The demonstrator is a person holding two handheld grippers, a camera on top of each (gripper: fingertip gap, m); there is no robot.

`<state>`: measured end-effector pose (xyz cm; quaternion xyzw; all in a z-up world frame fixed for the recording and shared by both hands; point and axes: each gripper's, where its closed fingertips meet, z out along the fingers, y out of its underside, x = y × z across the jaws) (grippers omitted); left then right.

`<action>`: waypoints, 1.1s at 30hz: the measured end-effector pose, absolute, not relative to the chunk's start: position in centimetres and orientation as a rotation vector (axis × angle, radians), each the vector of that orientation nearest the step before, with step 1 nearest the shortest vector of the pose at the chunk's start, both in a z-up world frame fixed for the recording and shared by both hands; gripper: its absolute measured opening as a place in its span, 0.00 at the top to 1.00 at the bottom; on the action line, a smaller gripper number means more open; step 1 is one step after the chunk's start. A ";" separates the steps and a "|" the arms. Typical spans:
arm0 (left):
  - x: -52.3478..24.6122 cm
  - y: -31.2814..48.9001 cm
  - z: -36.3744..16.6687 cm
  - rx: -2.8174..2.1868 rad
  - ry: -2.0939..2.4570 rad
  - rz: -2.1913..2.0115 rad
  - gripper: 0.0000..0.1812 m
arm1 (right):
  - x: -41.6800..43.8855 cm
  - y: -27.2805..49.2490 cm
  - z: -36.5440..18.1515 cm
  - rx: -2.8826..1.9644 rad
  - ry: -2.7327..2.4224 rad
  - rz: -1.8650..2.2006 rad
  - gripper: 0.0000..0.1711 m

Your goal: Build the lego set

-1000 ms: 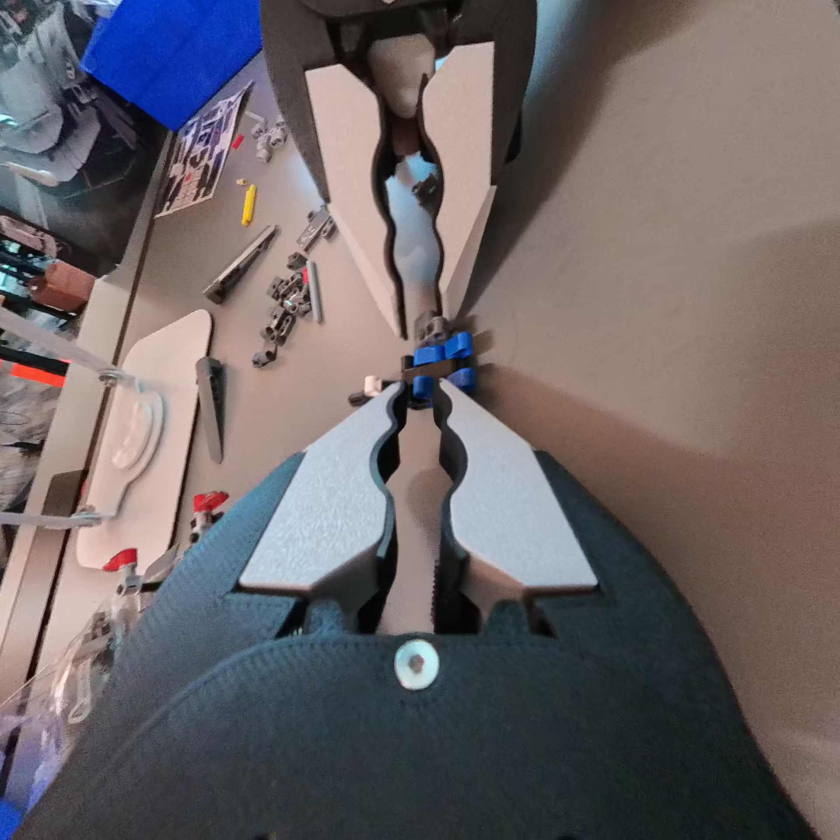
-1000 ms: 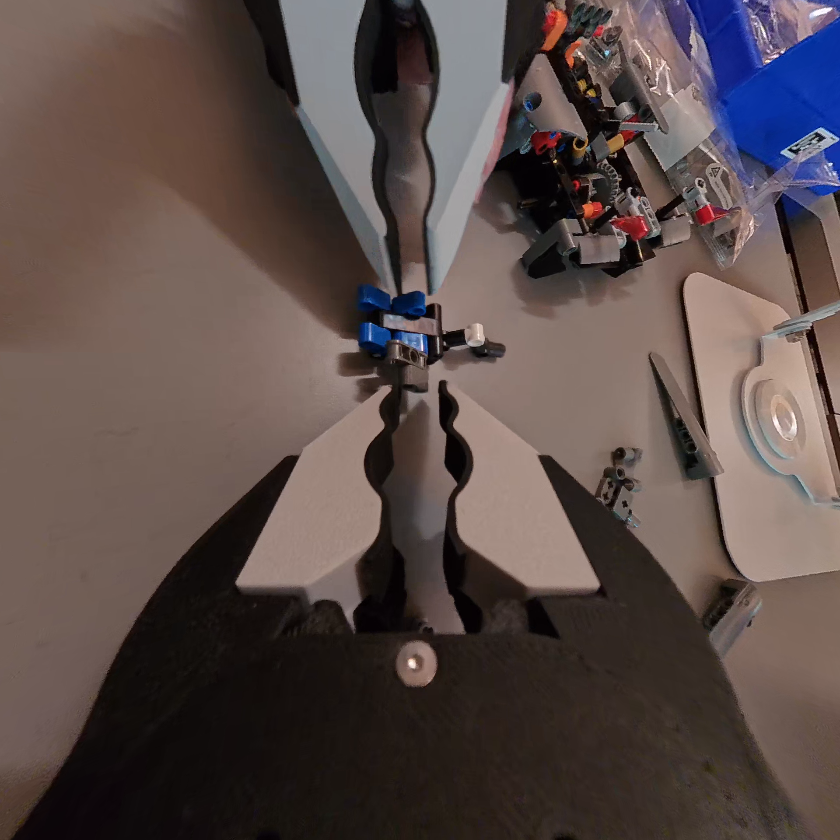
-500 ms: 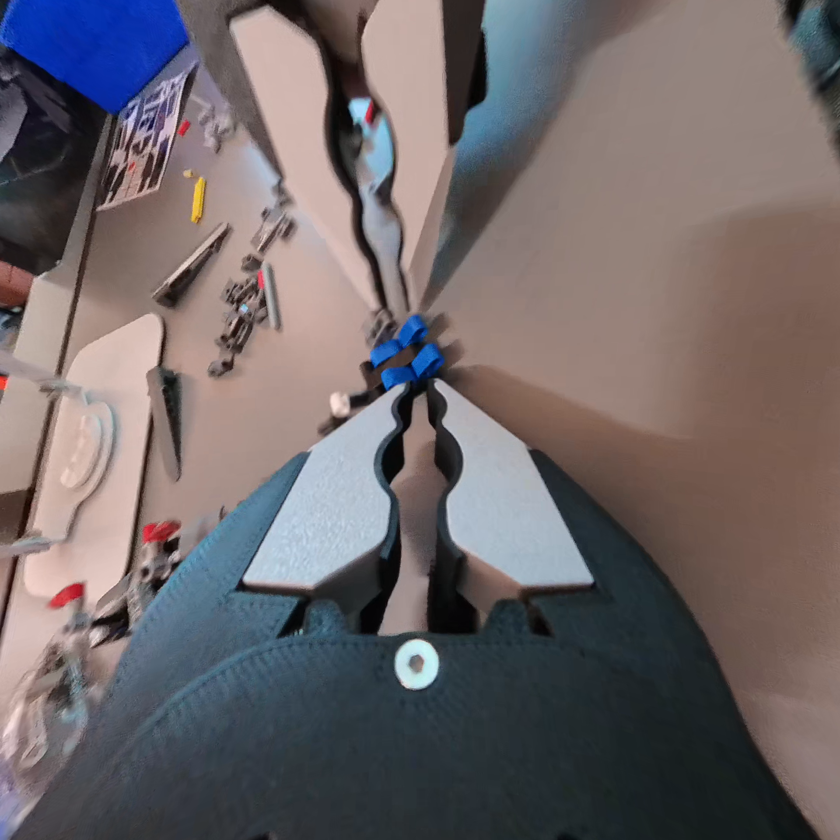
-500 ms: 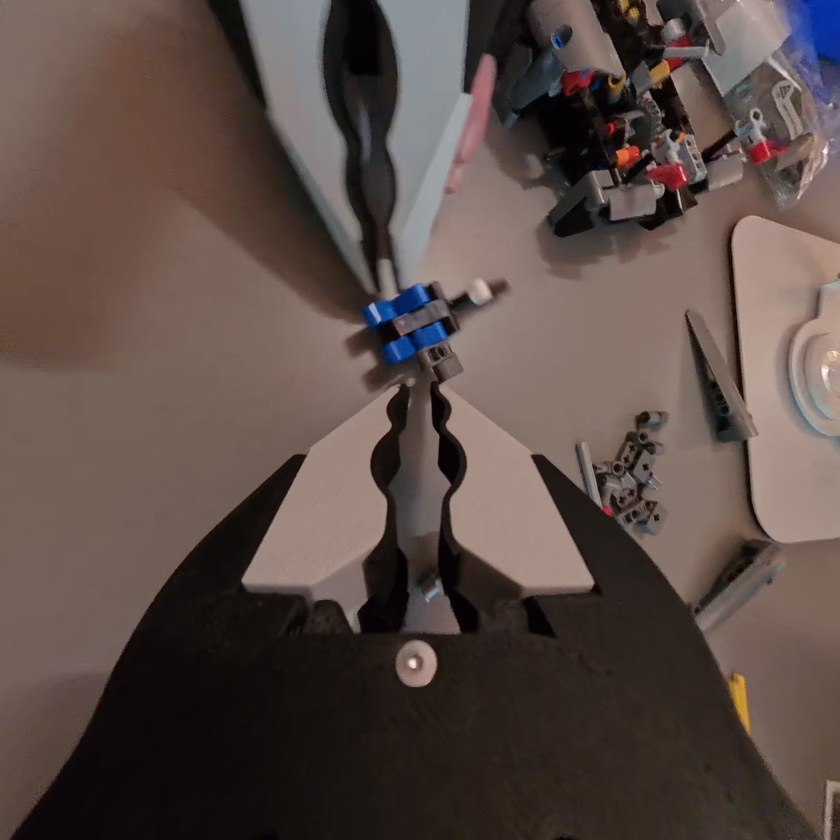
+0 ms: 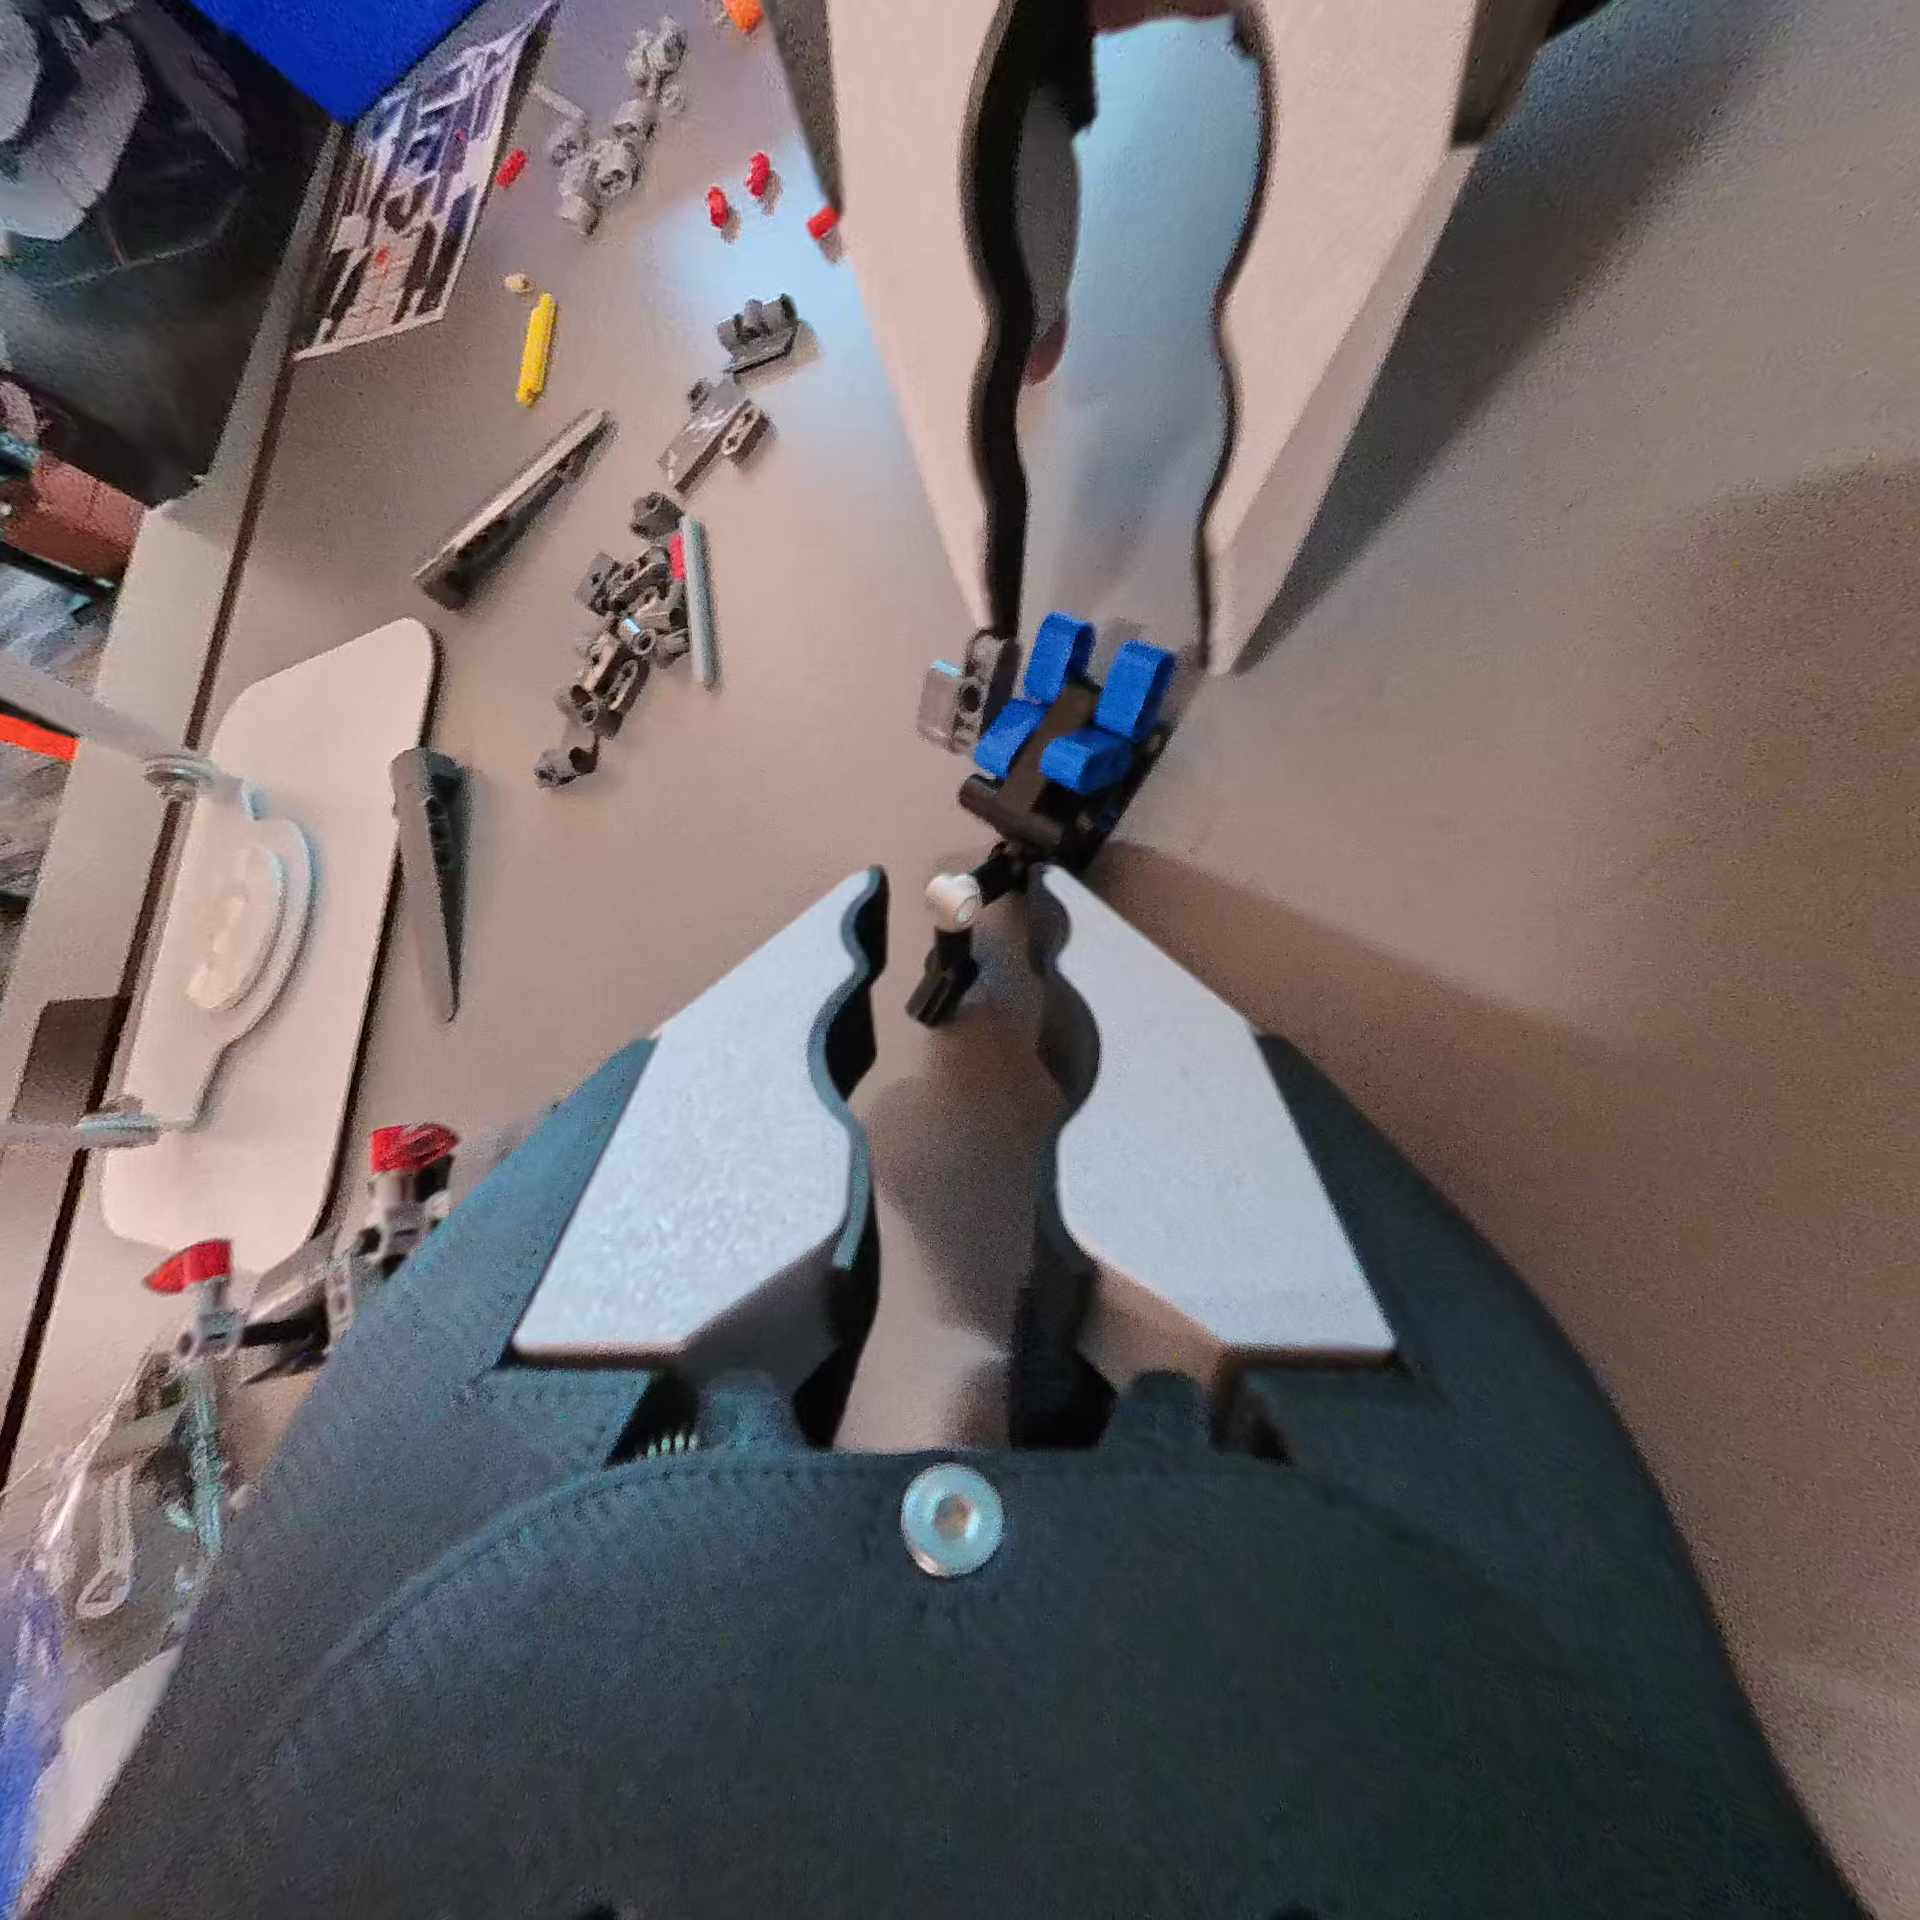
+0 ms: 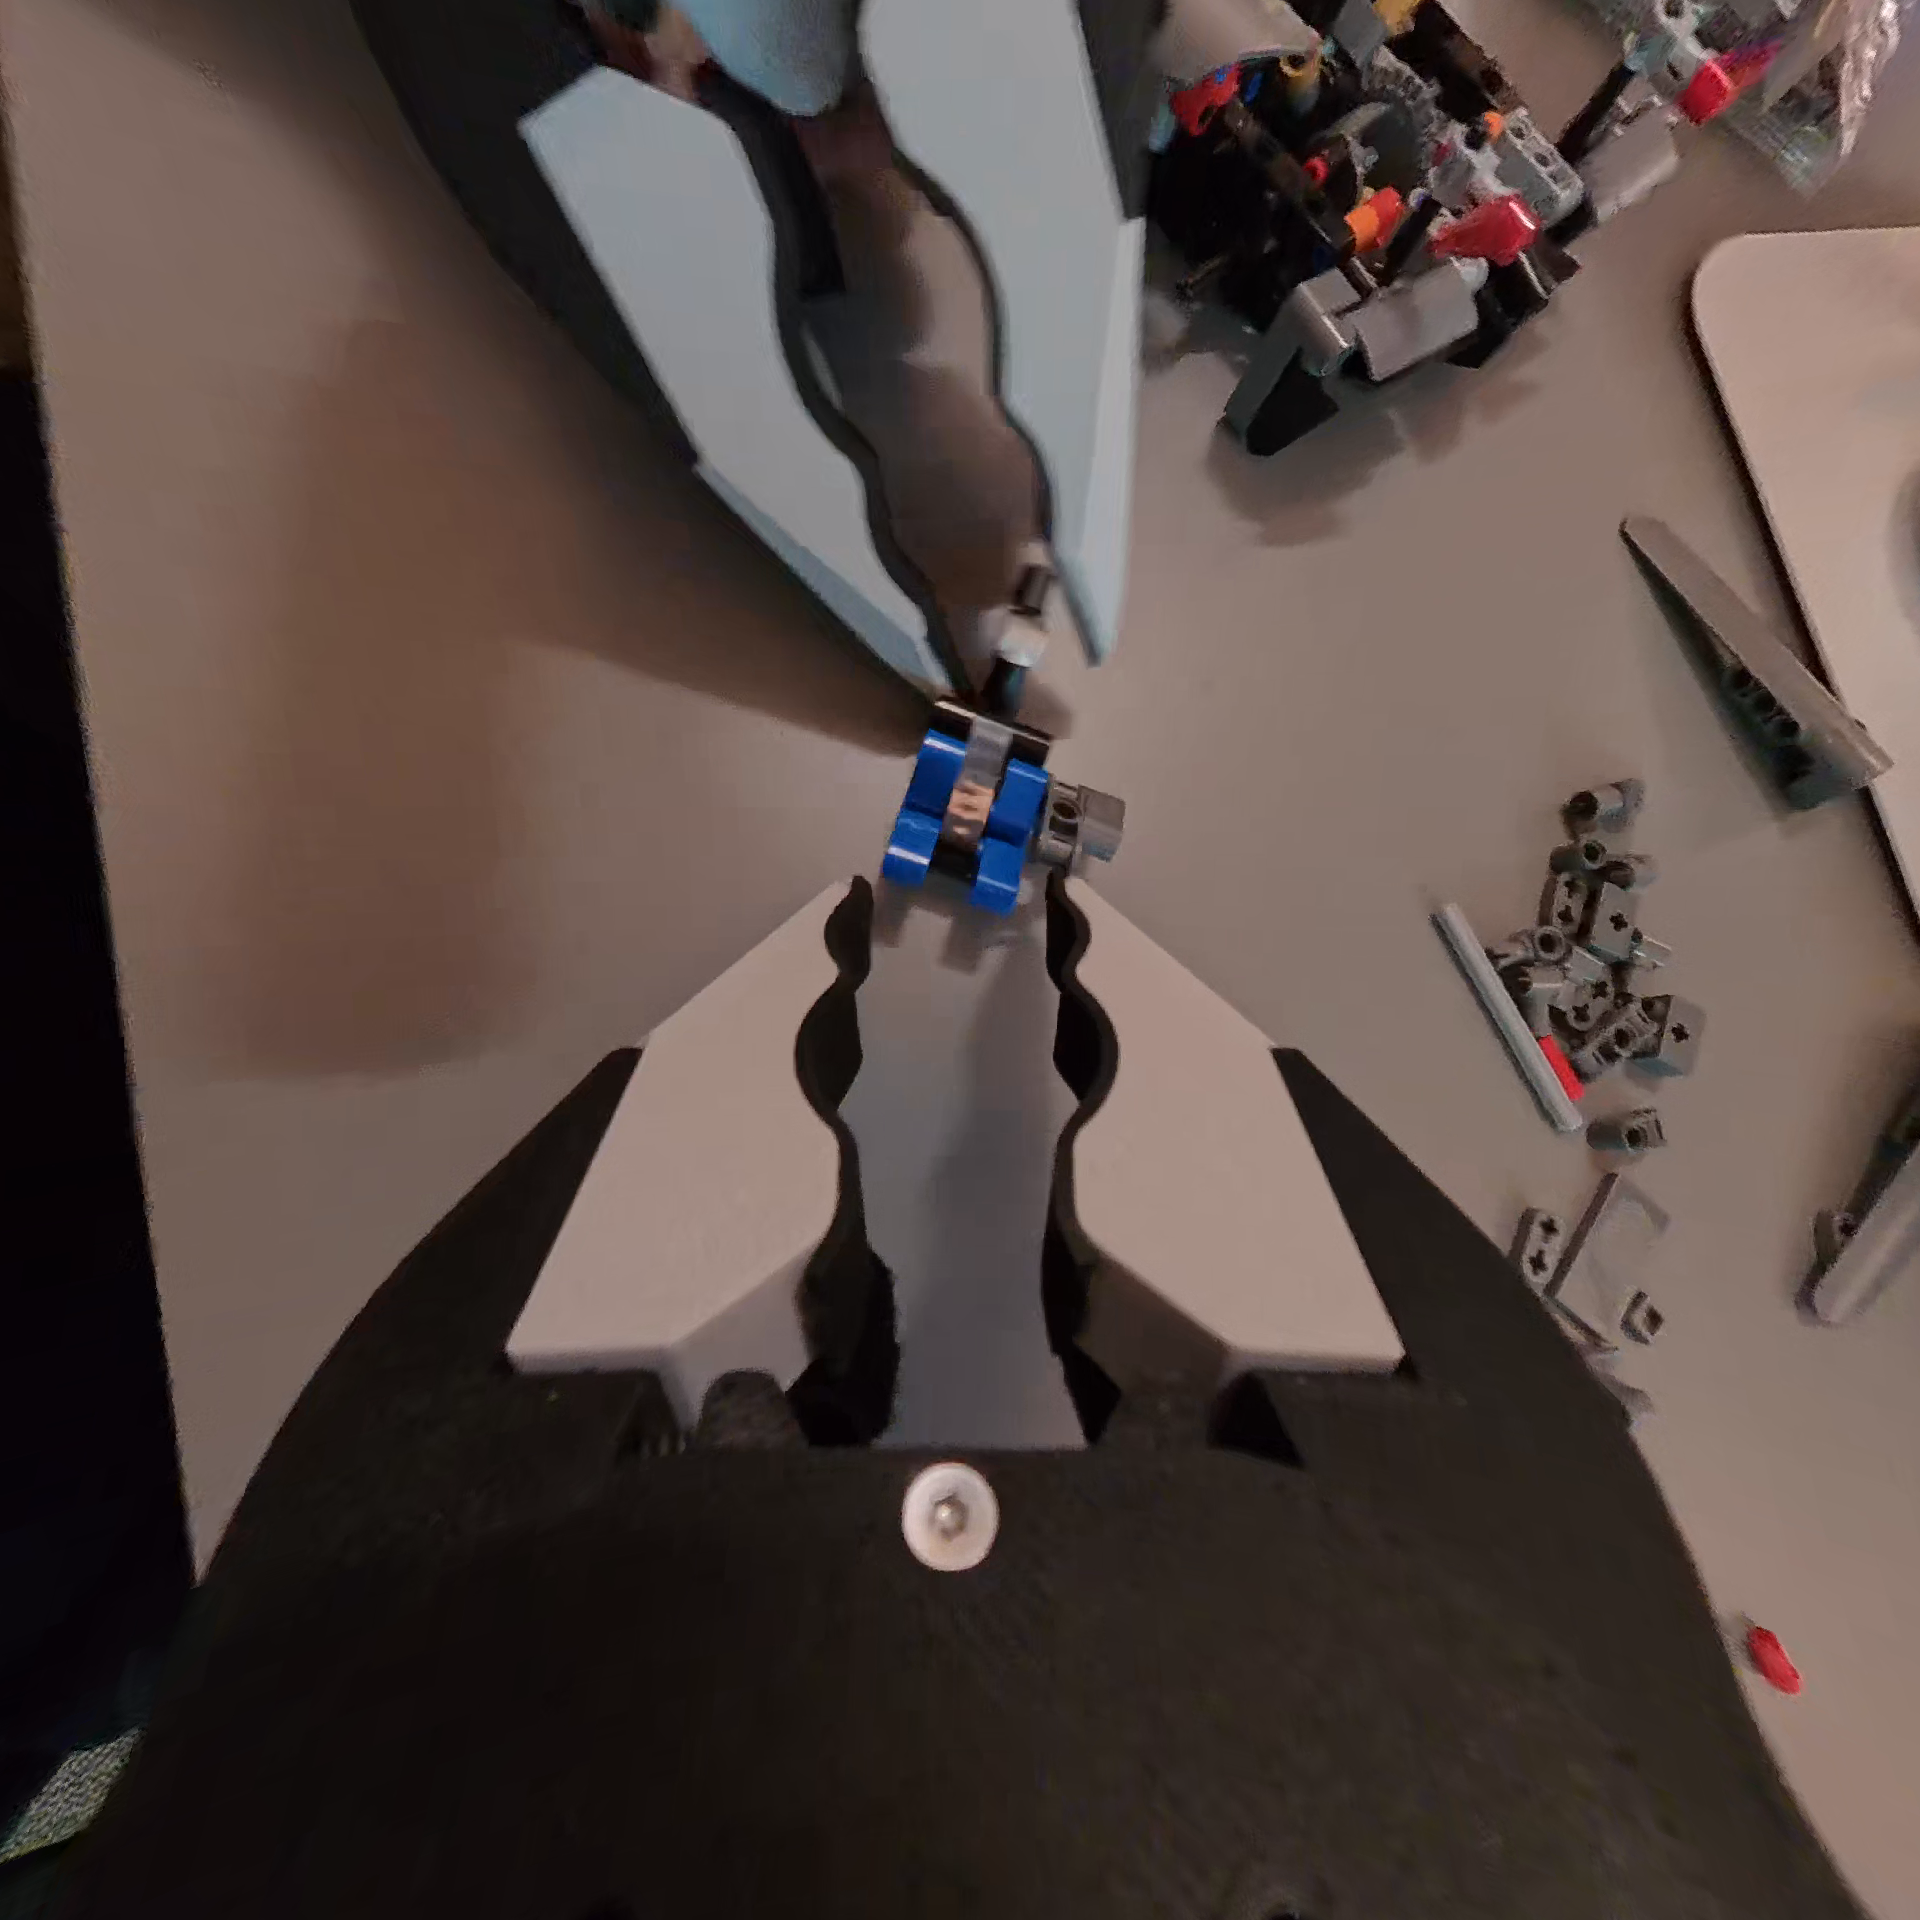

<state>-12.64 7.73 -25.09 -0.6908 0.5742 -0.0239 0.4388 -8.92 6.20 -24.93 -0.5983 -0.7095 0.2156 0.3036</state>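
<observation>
A small lego assembly (image 5: 1070,732) of blue connectors on a black beam, with a grey connector at its side and a black axle carrying a white bush (image 5: 951,902), lies on the grey table. My left gripper (image 5: 961,883) is open, and the axle lies loose between its fingertips. My right gripper (image 6: 956,883) is open, its tips flanking the blue end of the assembly (image 6: 966,821). The two grippers face each other across it. The right gripper (image 5: 1107,649) shows at the top of the left wrist view, the left gripper (image 6: 1023,670) at the top of the right wrist view.
A pile of small grey pieces (image 6: 1590,987) and a dark wedge (image 6: 1745,686) lie beside a white board (image 6: 1829,468). A partly built model (image 6: 1382,208) stands farther back. A yellow axle (image 5: 535,348), red pins (image 5: 758,177) and a printed sheet (image 5: 416,208) lie near a blue bin (image 5: 322,42). Left tips to right tips: about 5 cm.
Both grippers have opened from nearly shut. The assembly has turned, so its axle now points between my left fingers. Both views have come closer to the table.
</observation>
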 end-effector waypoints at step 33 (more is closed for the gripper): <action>-12.7 7.8 -20.8 -1.598 1.304 -0.050 0.90 | -0.6 15.2 -20.8 -1.605 -1.670 0.228 0.87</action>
